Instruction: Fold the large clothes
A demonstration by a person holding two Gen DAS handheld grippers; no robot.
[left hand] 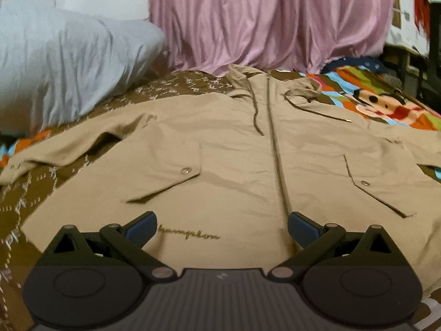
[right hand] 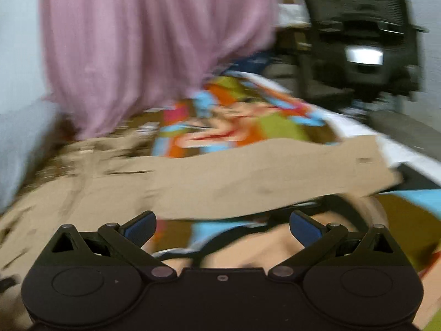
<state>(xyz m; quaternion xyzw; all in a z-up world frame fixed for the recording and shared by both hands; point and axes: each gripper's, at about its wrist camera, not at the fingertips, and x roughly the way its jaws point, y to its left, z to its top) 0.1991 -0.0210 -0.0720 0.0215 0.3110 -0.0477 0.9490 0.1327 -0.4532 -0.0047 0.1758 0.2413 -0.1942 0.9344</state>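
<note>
A tan zip-up hooded jacket [left hand: 226, 149] lies flat, front side up, on a bed with a colourful cartoon cover [left hand: 386, 102]. Its hood points away from me and its left sleeve [left hand: 55, 151] stretches out to the left. My left gripper [left hand: 222, 227] is open and empty, hovering over the jacket's lower hem by the embroidered logo. In the blurred right wrist view, the jacket's right sleeve [right hand: 275, 176] stretches out to the right across the cover. My right gripper [right hand: 222, 227] is open and empty, just in front of that sleeve.
A pink curtain [left hand: 270, 19] hangs behind the bed. A grey pillow [left hand: 63, 63] lies at the far left. A dark office chair [right hand: 363, 35] stands beyond the bed's right edge [right hand: 399, 143].
</note>
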